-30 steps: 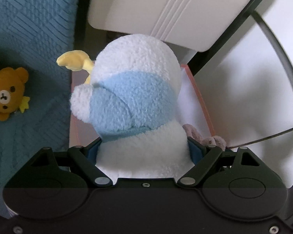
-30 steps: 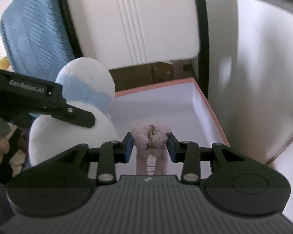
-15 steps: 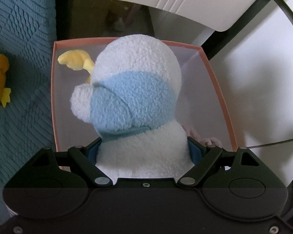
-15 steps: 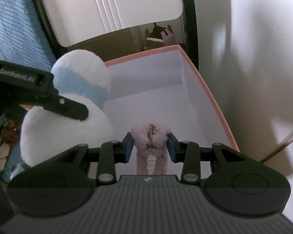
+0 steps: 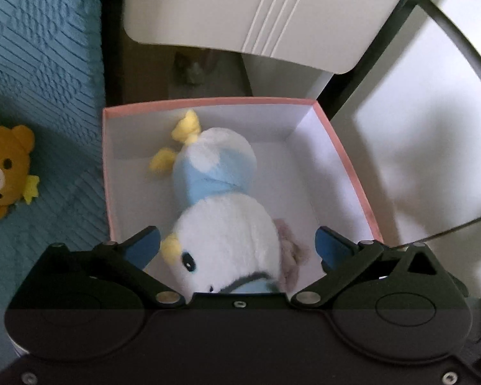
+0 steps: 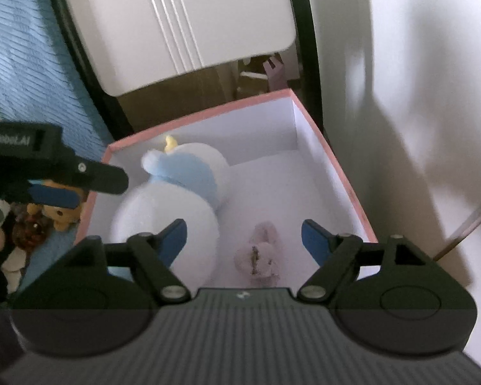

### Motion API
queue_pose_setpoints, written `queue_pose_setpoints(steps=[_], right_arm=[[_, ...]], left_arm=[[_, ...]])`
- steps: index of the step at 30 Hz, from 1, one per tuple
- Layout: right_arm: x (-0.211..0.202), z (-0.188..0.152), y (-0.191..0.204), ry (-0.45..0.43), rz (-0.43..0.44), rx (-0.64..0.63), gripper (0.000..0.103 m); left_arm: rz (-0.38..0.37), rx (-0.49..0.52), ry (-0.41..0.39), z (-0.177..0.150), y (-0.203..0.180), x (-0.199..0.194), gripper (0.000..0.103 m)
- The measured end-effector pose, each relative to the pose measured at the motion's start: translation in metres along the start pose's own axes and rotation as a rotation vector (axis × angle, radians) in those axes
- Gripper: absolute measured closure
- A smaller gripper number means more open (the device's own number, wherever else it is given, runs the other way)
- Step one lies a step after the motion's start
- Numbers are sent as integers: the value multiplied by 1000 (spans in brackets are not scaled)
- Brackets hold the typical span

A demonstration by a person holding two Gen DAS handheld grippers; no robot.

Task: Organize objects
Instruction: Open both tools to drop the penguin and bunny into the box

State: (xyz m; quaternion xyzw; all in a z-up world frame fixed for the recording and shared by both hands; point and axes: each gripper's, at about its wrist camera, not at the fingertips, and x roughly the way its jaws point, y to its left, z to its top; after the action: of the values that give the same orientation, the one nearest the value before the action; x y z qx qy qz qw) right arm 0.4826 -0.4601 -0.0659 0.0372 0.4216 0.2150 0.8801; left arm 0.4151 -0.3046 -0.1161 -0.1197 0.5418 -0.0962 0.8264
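A white and light-blue plush duck [image 5: 218, 205] with yellow feet lies on its side inside the pink-rimmed white box [image 5: 346, 160]. A small pinkish-grey plush [image 6: 261, 253] lies beside it on the box floor. My left gripper [image 5: 237, 243] is open above the duck's head, holding nothing. My right gripper [image 6: 243, 234] is open above the small plush, holding nothing. The duck [image 6: 176, 192] and the box [image 6: 343, 173] also show in the right wrist view, with the left gripper's fingers [image 6: 89, 176] at the box's left edge.
A brown teddy bear [image 5: 6, 170] lies on the blue quilted cover [image 5: 38, 48] left of the box. More plush toys [image 6: 48, 215] lie by the box's left side. A white panel [image 5: 256, 9] in a black frame stands behind the box; a white wall [image 6: 433, 96] is at the right.
Both grippers have opened. The duck dropped from the left gripper into the box and lies on its side. The small plush dropped from the right gripper onto the box floor.
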Motion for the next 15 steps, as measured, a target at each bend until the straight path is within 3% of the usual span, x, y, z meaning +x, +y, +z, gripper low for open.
queue_pose_setpoints(steps=[15], right_arm=[[-83, 13, 54, -113, 9, -46, 23]], left_arm=[[-24, 5, -169, -33, 20, -115, 3]])
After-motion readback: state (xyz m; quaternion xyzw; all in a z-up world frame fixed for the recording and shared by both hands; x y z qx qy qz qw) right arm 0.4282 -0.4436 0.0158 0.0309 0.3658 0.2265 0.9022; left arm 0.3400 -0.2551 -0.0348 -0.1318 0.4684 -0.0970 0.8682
